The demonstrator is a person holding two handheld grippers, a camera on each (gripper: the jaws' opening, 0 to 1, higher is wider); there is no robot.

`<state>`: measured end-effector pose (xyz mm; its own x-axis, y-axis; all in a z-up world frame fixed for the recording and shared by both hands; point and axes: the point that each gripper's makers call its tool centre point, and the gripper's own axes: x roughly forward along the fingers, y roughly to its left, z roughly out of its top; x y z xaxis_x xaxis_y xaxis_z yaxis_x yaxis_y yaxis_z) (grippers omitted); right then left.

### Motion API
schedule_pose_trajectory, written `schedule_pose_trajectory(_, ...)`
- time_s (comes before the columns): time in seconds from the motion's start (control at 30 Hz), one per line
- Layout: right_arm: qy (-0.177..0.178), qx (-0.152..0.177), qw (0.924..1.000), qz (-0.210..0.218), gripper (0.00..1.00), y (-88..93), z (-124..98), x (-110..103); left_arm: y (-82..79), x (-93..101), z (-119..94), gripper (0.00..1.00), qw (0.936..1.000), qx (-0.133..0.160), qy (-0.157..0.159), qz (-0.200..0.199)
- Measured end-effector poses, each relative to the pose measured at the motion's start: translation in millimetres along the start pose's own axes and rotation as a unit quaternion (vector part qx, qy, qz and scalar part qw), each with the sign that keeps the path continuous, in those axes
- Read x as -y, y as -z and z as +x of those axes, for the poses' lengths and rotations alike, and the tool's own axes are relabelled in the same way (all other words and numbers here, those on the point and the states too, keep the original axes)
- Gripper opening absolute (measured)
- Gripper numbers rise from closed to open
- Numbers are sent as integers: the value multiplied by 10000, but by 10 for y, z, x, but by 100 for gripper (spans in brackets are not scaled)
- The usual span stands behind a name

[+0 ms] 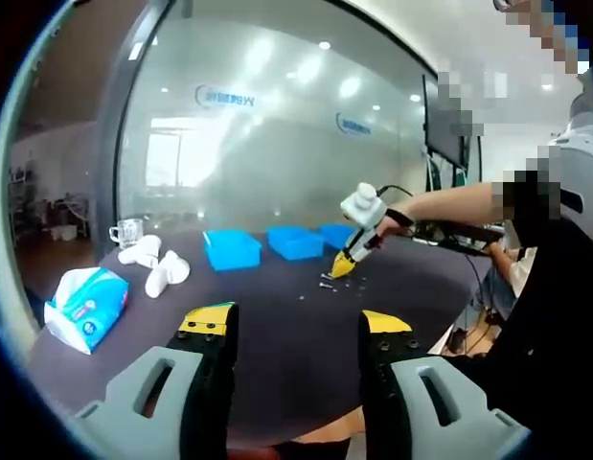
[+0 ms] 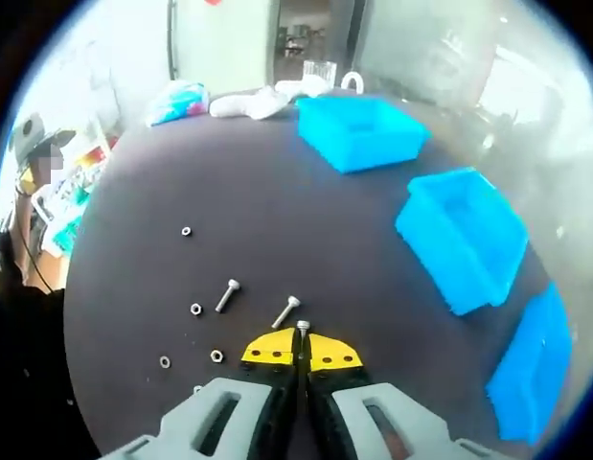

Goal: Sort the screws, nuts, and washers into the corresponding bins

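Observation:
In the right gripper view my right gripper [image 2: 301,347] is shut low over the dark table, with a small screw [image 2: 302,328] pinched at its yellow tips. Two loose screws [image 2: 227,295] [image 2: 285,311] and several nuts [image 2: 195,309] lie just ahead and to the left. Three blue bins [image 2: 361,129] [image 2: 464,235] [image 2: 535,364] stand in a row on the right. In the left gripper view my left gripper [image 1: 296,323] hangs open above the near table edge, holding nothing. The right gripper [image 1: 344,266] shows there tip-down at the scattered parts [image 1: 327,280], in front of the blue bins [image 1: 296,241].
A tissue pack [image 1: 85,305], white crumpled objects [image 1: 157,264] and a glass mug [image 1: 126,230] sit at the table's left end. A person's arm [image 1: 449,203] reaches in from the right. A glass wall stands behind the round table [image 1: 277,355].

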<state>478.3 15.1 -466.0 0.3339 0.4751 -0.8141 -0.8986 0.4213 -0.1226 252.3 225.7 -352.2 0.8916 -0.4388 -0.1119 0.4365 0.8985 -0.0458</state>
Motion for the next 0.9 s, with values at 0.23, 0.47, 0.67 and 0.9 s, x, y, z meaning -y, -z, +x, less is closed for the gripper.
schedule_pose_trajectory(0.23,-45,127,9997,189,0,8,-60,-23,-27,-11,-11,49,10000,40,-15,5)
schedule_pose_trajectory(0.47,-19,549,9976,433,0,-2,-224,-50,-65,-21,-3,49,10000,78,-7,34)
schedule_pose_trajectory(0.67,35,1137,9902,813,0,-2,-492,-50,-114,-25,8,49,9999,130,7,51)
schedule_pose_trajectory(0.9,220,1963,9714,1319,0,83,-933,71,-157,-11,18,49,9998,164,30,94)
